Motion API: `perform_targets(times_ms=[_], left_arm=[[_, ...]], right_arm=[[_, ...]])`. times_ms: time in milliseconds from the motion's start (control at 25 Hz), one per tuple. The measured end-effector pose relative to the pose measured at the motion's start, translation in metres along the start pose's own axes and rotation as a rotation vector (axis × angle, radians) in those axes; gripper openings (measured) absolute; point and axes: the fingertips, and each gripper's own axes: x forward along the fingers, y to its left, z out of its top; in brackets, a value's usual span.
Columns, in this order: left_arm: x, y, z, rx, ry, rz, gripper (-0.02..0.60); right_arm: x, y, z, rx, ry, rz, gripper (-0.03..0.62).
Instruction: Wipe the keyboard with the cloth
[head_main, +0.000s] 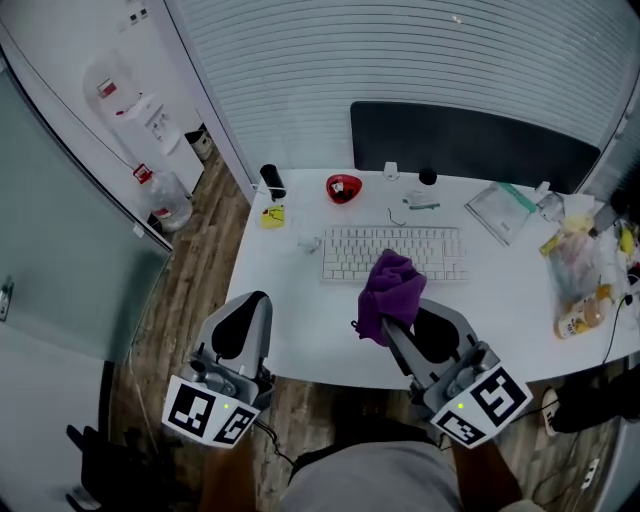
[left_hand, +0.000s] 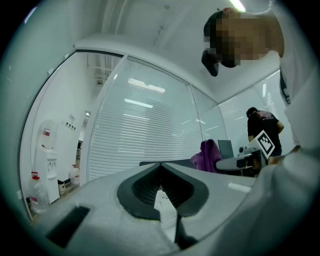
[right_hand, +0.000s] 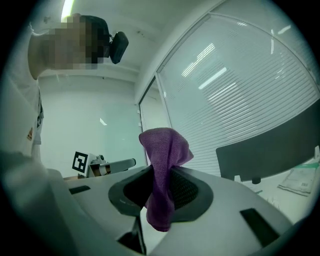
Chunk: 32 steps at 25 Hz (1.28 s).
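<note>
— Any print you can read here?
— None. The left cube (head_main: 208, 415) and right cube (head_main: 480, 405), on the near side of the keyboard (head_main: 395, 253), bear only black-and-white square patterns, no letters.
— The dispenser (head_main: 130, 105), far left of the keyboard?
— Its red label (head_main: 108, 88) is too small to read. So is the label on the bottle (head_main: 583, 315), right of the keyboard.

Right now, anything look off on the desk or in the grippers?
Nothing spilled or broken. Only oddity: a bottle looks tipped over beside bags at the desk's right end. The keyboard sits square. The right gripper is shut on the purple cloth; the left gripper is shut, empty.
</note>
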Motion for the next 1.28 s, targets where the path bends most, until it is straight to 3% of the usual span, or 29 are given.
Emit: perform_targets(times_ms=[200, 600, 1280], left_arm=[[0.038, 0.01, -0.017, -0.001, 0.041, 0.015, 0.014], [0.079, 0.027, -0.06, -0.027, 0.161, 0.028, 0.015], [0.143, 0.071, -0.142, -0.033, 0.326, -0.108, 0.015]], right_arm=[[0.02, -0.036, -0.006, 0.025, 0.037, 0.002, 0.084], [0.05, -0.078, -0.026, 0.097, 0.132, -0.074, 0.084], [0.12, -0.107, -0.064, 0.099, 0.305, -0.233, 0.084]])
